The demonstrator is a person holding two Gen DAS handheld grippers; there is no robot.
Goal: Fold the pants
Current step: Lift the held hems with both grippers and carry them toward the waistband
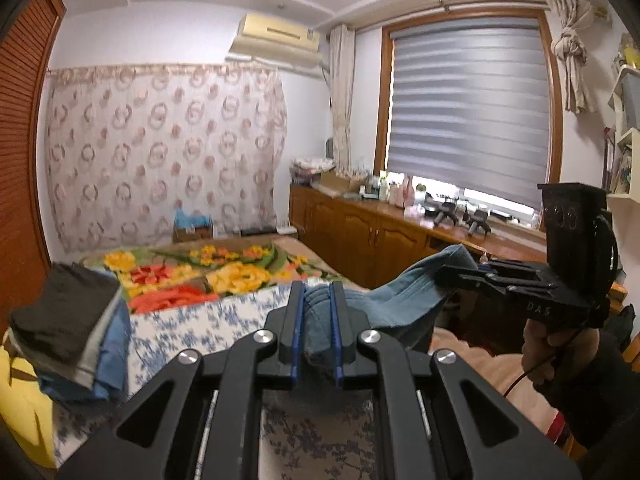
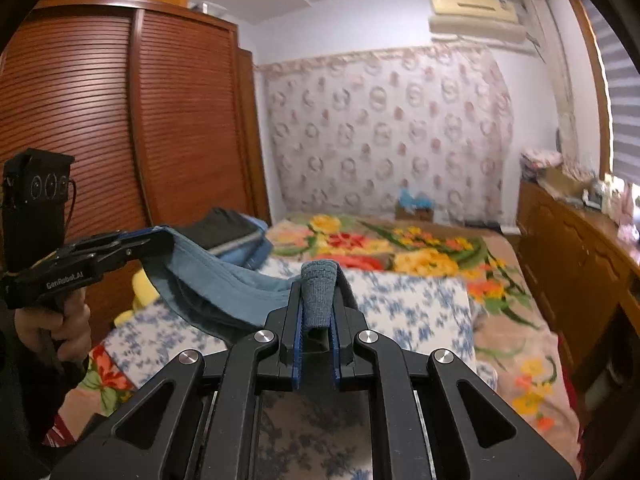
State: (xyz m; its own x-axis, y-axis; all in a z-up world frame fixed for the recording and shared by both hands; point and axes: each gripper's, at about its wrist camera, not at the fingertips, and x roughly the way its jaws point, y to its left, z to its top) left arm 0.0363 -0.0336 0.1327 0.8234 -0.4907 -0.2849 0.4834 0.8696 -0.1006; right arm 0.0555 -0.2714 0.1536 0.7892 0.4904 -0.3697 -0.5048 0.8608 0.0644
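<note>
A pair of blue pants (image 1: 404,300) hangs in the air between my two grippers, above the bed. My left gripper (image 1: 317,300) is shut on one end of the pants. It shows from the side in the right wrist view (image 2: 158,240), shut on the cloth. My right gripper (image 2: 318,296) is shut on the other end of the pants (image 2: 224,280). It shows in the left wrist view (image 1: 448,274), at the right, clamped on the fabric. The cloth sags between them.
A bed with a blue-and-white floral sheet (image 1: 224,320) and a bright flowered blanket (image 2: 420,252) lies below. A stack of folded clothes (image 1: 68,328) sits at the bed's left side. A wooden wardrobe (image 2: 120,120) stands left, a wooden cabinet (image 1: 360,232) right under the window.
</note>
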